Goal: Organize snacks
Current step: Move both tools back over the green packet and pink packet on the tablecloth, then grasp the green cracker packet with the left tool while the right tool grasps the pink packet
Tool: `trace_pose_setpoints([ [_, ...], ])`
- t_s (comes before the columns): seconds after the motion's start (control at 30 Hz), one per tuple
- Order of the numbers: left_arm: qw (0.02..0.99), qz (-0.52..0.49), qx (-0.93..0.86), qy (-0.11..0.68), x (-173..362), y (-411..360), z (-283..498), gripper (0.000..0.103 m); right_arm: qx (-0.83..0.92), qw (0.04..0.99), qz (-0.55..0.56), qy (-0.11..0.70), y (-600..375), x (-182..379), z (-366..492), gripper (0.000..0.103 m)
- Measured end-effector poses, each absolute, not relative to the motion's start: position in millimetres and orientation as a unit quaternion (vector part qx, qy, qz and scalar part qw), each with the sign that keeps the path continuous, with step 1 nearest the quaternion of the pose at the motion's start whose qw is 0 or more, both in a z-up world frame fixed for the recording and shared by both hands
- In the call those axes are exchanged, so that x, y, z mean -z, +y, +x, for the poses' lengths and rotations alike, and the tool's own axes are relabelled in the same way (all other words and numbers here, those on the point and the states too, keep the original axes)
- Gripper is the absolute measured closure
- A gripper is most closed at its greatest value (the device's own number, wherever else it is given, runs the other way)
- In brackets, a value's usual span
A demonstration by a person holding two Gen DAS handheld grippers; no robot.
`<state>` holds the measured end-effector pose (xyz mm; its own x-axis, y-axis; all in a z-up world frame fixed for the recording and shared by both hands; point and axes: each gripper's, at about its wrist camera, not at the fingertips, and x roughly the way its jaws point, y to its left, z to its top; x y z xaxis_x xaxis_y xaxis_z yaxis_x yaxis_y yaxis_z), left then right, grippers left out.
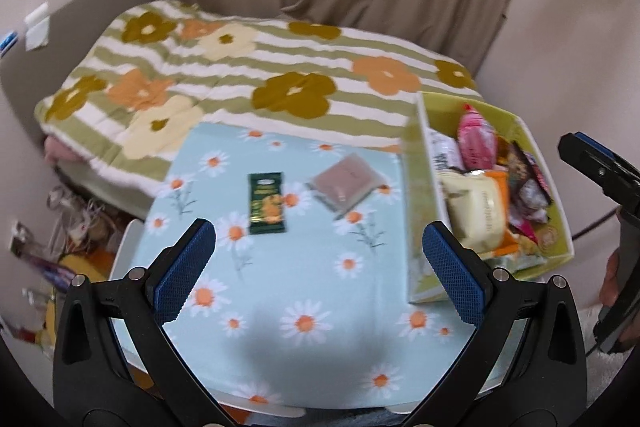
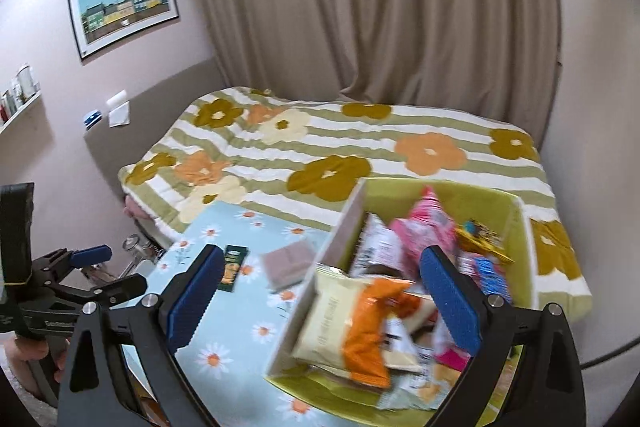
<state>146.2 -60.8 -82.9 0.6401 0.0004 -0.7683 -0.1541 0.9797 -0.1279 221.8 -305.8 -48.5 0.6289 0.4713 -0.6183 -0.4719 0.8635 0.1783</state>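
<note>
Both my claws are spread apart and empty, my left claw (image 1: 320,267) hovering over the table (image 1: 280,327). Two packets, a green packet (image 1: 267,203) and a brown pouch (image 1: 346,184), lie loose beside the full bin (image 1: 418,187), likely next to go in, while my right claw (image 2: 320,299) waits above the bin.

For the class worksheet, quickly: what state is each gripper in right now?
Left gripper: open, holding nothing, above the table.
Right gripper: open, holding nothing, over the edge of the snack box.
</note>
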Motion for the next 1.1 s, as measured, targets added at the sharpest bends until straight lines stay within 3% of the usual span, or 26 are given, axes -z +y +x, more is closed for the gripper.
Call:
trace_pose_setpoints([
  [0.47, 0.863, -0.097, 0.0, 0.496, 141.2, 4.8, 217.6, 0.001, -0.284, 0.859, -0.076, 0.42, -183.7, 90.5, 284.8, 0.006],
  [0.77, 0.823, -0.091, 0.049, 0.559, 201.8, 25.2, 267.4, 0.002, -0.296, 0.771, -0.169, 0.537, -130.0, 173.2, 344.2, 0.006],
  [0.9, 0.806, -0.102, 0.062, 0.58, 230.9, 27.2, 285.6, 0.014, -0.288, 0.728, -0.214, 0.583, -115.4, 212.5, 360.6, 0.006],
  [1.1, 0.787, -0.108, 0.053, 0.605, 266.4, 19.9, 299.6, 0.019, -0.294, 0.673, -0.249, 0.631, -108.2, 245.7, 376.5, 0.006],
])
